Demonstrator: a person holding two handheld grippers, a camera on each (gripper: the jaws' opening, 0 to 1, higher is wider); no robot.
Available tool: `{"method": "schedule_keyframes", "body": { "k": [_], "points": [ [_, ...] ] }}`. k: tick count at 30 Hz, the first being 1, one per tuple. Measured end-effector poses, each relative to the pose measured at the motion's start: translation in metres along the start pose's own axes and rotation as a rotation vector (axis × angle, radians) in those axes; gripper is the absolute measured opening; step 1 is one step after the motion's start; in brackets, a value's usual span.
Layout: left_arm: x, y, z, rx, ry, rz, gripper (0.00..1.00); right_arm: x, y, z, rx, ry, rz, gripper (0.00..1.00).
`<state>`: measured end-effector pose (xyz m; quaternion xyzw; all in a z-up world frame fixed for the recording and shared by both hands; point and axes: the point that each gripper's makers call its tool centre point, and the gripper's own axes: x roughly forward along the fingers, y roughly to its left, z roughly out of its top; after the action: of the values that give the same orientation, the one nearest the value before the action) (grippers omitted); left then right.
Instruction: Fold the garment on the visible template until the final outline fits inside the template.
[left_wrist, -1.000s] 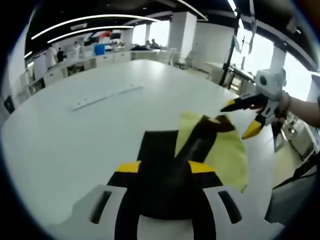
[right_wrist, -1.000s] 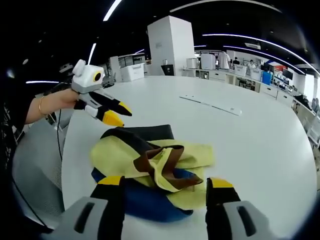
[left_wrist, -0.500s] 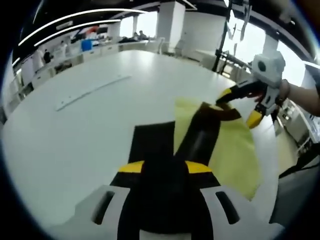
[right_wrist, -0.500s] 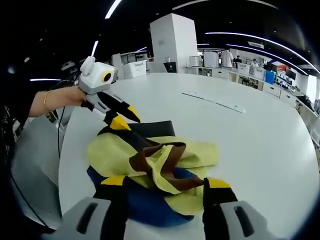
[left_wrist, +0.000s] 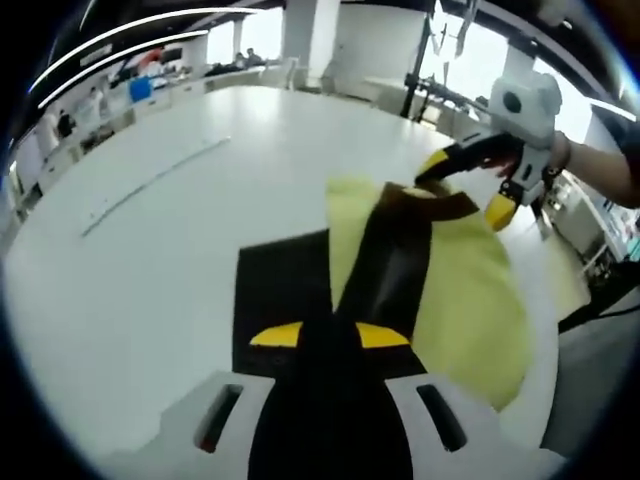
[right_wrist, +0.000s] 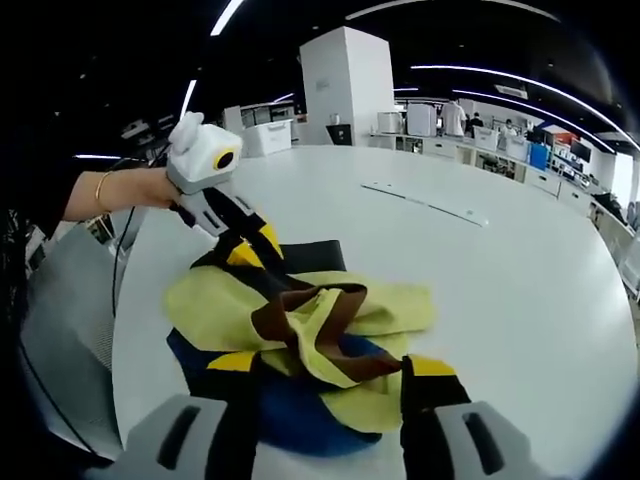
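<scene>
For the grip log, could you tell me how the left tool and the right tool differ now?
The left tool has its jaws nearly together, apparently pinching a dark band of the garment; the right tool has its jaws wide apart, gripping nothing. In the right gripper view, the left tool is at the garment's far edge and the right tool is over its near edge. Both have yellow-tipped jaws.

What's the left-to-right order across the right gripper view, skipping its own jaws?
Hand → left gripper → garment → white strip on the table.
</scene>
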<state>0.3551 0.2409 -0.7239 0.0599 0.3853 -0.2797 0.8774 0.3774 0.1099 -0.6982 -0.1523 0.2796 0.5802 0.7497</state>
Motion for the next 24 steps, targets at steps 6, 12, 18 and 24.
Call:
{"method": "schedule_keyframes", "body": {
  "k": [6, 12, 18, 24],
  "points": [
    [0.0042, -0.0039, -0.0001, 0.061, 0.026, -0.007, 0.08, 0.0010, 0.0001, -0.0002, -0.006, -0.001, -0.003, 0.53],
    [0.0060, -0.0055, -0.0001, 0.065, 0.032, -0.018, 0.03, 0.0010, 0.0003, 0.0001, -0.006, -0.005, -0.007, 0.53],
    [0.0054, -0.0060, -0.0001, 0.062, 0.034, -0.003, 0.02, 0.0007, -0.0011, 0.0001, -0.013, -0.005, -0.017, 0.48],
    [0.0048, -0.0056, 0.0005, 0.059, 0.037, 0.017, 0.00, 0.0003, -0.0034, 0.0002, -0.028, -0.005, -0.032, 0.41]
  ]
}}
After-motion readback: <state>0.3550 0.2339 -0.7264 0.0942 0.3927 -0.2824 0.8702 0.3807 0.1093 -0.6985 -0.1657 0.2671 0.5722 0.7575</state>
